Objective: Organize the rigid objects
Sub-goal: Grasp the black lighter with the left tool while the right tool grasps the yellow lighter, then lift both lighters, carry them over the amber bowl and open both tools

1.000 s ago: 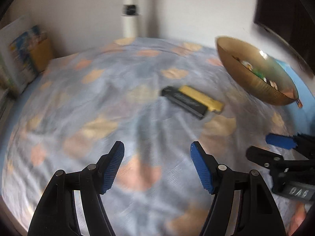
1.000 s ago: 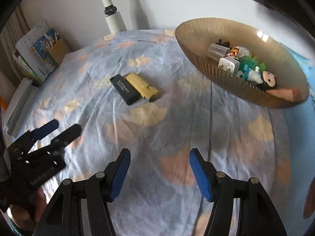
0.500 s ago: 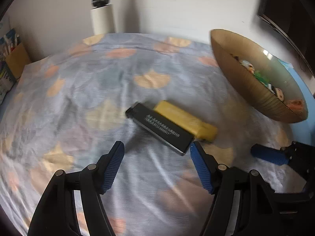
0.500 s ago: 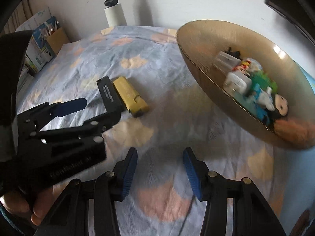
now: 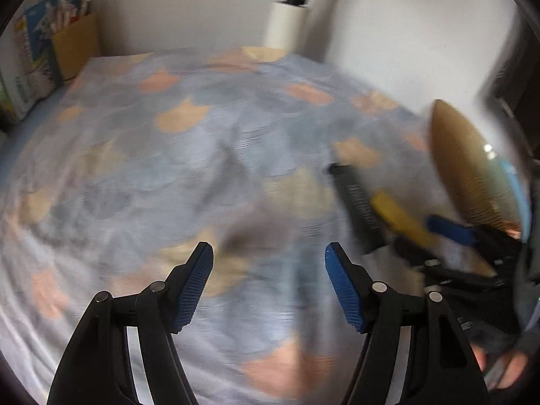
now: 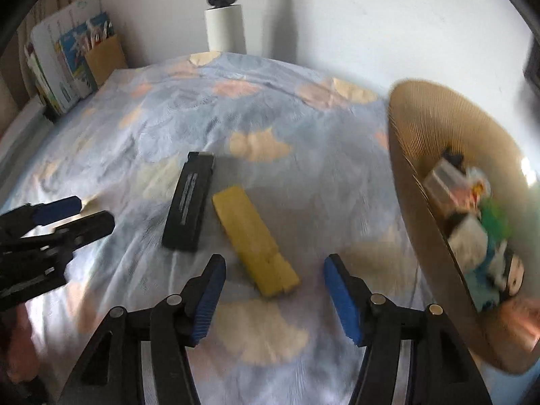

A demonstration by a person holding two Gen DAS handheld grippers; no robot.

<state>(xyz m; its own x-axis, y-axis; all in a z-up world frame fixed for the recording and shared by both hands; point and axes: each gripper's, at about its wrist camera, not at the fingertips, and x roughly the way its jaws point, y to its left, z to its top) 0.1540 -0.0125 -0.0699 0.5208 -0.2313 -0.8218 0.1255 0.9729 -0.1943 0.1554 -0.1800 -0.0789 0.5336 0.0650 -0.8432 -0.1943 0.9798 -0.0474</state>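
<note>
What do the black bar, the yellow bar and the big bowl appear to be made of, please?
Black bar: likely hard plastic, matte, with pale printed lines. Yellow bar: probably plastic too, dull finish, a seam near one end. Bowl: amber and finely ribbed, with a bright glint, so glass or clear plastic; blur leaves it open.

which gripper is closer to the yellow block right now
Right. The right gripper hangs open just short of the yellow block, its near end between the fingers. The left gripper is off beyond the black block.
</note>
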